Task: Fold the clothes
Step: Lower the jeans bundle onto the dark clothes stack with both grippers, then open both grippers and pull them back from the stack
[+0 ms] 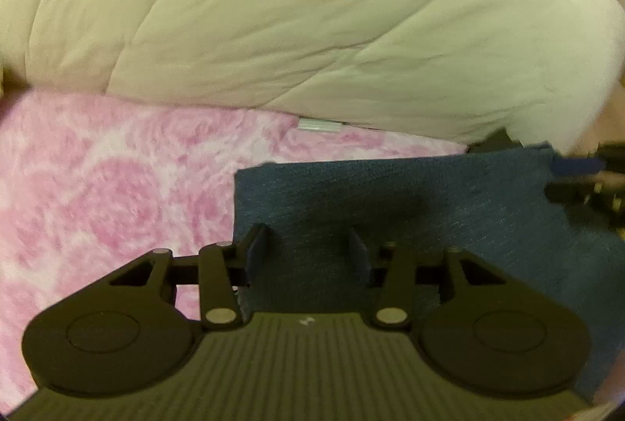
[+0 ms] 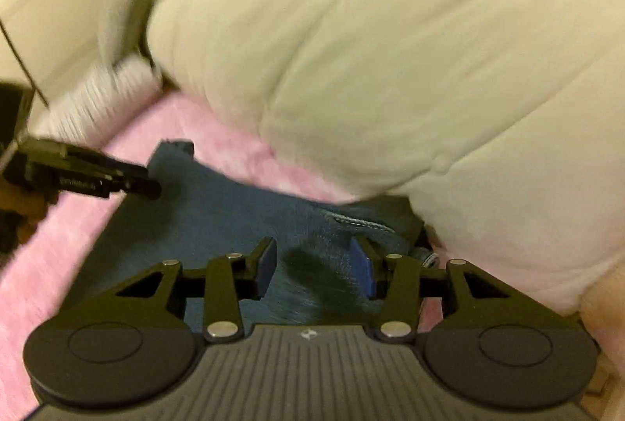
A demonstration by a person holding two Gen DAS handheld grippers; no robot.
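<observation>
pink fleece blanket (image 1: pixel 97 186) carries folded blue garment (image 1: pixel 390 194) at lower right; cream duvet (image 1: pixel 273 10) fills upper frame. left gripper (image 1: pixel 308 249) and right gripper (image 2: pixel 312 264) hover over it, jaws parted, empty.

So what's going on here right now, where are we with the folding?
A dark blue denim garment lies folded into a flat rectangle on a pink-and-white fluffy blanket, beside a big cream quilted duvet. The left hand-held gripper and the right hand-held gripper are both open above the denim, one near each end, gripping nothing. The right view is blurred.
</observation>
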